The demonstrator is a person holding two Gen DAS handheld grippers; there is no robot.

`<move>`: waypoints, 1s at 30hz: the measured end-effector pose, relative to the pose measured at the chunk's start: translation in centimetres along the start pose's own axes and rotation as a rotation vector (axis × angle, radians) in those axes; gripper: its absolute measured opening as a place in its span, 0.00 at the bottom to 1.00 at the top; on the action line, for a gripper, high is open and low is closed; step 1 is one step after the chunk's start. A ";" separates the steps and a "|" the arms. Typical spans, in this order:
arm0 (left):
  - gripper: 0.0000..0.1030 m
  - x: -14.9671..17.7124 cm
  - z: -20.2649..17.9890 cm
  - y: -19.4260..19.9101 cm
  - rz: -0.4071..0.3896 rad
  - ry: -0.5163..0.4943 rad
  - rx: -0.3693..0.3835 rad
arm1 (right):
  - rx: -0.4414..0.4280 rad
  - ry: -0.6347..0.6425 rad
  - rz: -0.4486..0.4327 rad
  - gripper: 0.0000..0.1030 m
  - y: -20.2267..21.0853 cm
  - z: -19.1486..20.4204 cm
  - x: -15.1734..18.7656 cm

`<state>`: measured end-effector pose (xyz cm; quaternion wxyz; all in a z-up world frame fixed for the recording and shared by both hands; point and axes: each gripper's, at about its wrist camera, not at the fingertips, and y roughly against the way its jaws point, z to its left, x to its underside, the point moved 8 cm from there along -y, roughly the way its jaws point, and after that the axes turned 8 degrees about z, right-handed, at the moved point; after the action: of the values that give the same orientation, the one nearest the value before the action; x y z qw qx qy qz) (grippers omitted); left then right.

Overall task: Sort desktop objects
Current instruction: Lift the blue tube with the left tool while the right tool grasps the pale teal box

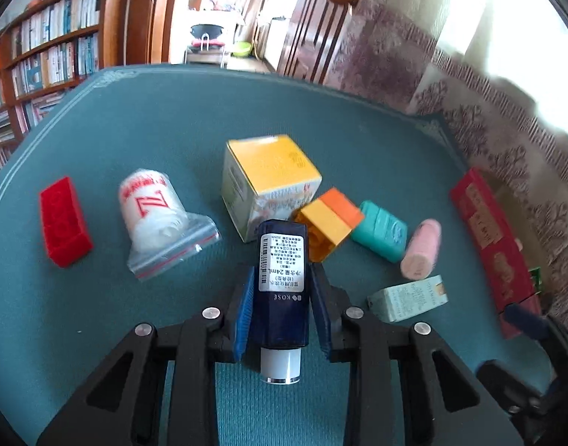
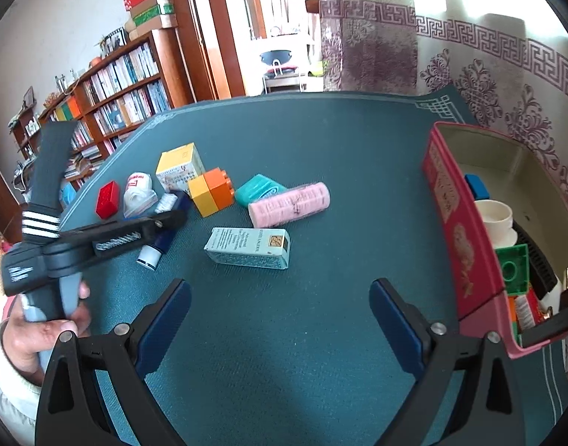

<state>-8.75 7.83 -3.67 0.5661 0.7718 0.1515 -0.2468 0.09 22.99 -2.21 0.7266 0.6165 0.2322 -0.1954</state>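
My left gripper [image 1: 282,277] is shut on a dark blue KOSE bottle [image 1: 282,282] with a white cap, held just above the teal table mat. It also shows in the right wrist view [image 2: 164,239], with the left gripper [image 2: 150,223] around it. My right gripper [image 2: 280,319] is open and empty over bare mat, left of the red box [image 2: 455,238]. Ahead lie a pale blue carton [image 2: 248,247], a pink roll [image 2: 287,202], a teal case [image 2: 259,189], a yellow-orange block [image 2: 211,191], a yellow box [image 2: 179,167], a bagged white roll [image 2: 138,189] and a red brick [image 2: 108,199].
The red box holds a blue block [image 2: 475,186], a white cup [image 2: 497,219], a green brick [image 2: 514,267] and a black item. A bookshelf [image 2: 116,104] stands beyond the table's far left edge. A patterned curtain [image 2: 507,85] hangs behind the box.
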 end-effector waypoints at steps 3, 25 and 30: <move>0.31 -0.2 0.0 1.1 -0.041 0.011 0.019 | 0.002 -0.005 0.025 0.95 -0.9 0.1 -0.4; 0.31 -0.3 1.3 2.5 -0.090 0.093 0.010 | 0.069 0.005 0.156 0.81 -7.3 2.1 -2.7; 0.31 -0.2 1.2 2.5 -0.090 0.090 0.007 | 0.052 -0.003 0.147 0.69 -6.6 1.8 -2.3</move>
<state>-7.87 5.88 -1.85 0.5444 0.7763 0.2105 -0.2378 -5.41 20.12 -5.99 0.7231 0.6502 0.1800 -0.1482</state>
